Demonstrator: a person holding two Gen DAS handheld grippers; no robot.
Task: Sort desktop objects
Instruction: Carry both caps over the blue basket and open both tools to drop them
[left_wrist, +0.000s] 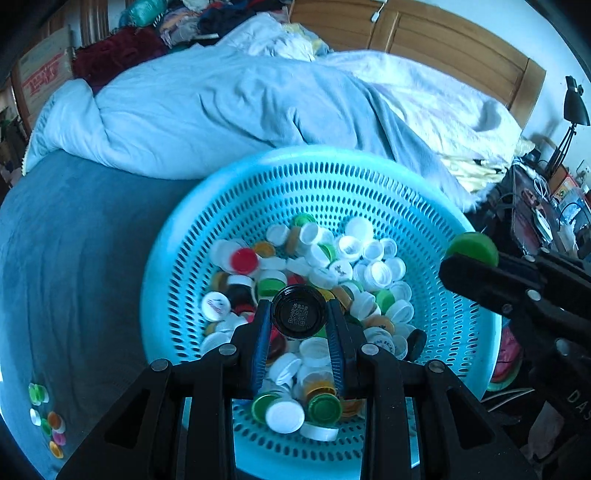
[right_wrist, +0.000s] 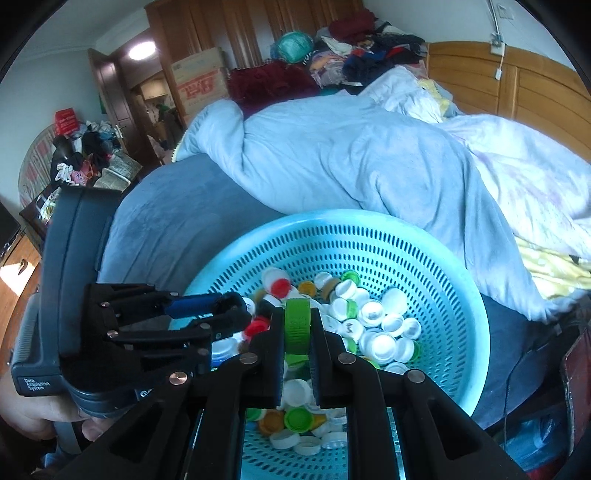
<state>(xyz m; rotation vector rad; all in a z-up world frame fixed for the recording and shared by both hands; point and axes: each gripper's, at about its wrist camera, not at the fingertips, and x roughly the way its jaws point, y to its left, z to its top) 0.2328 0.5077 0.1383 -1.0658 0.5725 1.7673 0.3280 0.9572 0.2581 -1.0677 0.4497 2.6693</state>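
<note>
Bedding filled the background: a pale blue duvet (left_wrist: 236, 110) heaped on a bed (left_wrist: 74, 240), with a wooden headboard (left_wrist: 443, 40) behind it. On the bed, in front of the duvet, stood a turquoise basket (left_wrist: 325, 177) full of mixed caps (left_wrist: 376, 273).

Both tongs hung over the basket, each clenched on one cap. The left tongs (left_wrist: 300, 314) gripped a black cap (left_wrist: 298, 312) by its rim, its open underside with a printed code facing the camera, above the middle of the heap. The right tongs (right_wrist: 297, 326) gripped a green cap (right_wrist: 297, 325) on edge, its ribbed side wall showing between the pads, above the basket's near half; seen from the left wrist, it sat over the basket's right rim.

A small cluster of sorted caps (left_wrist: 46, 417) lay on the bed to the left of the basket, well apart from it. Judging by that, the left hand was nearer the cluster, so the black cap would likely travel left, away from the basket; the green cap had the longer way to go.
</note>
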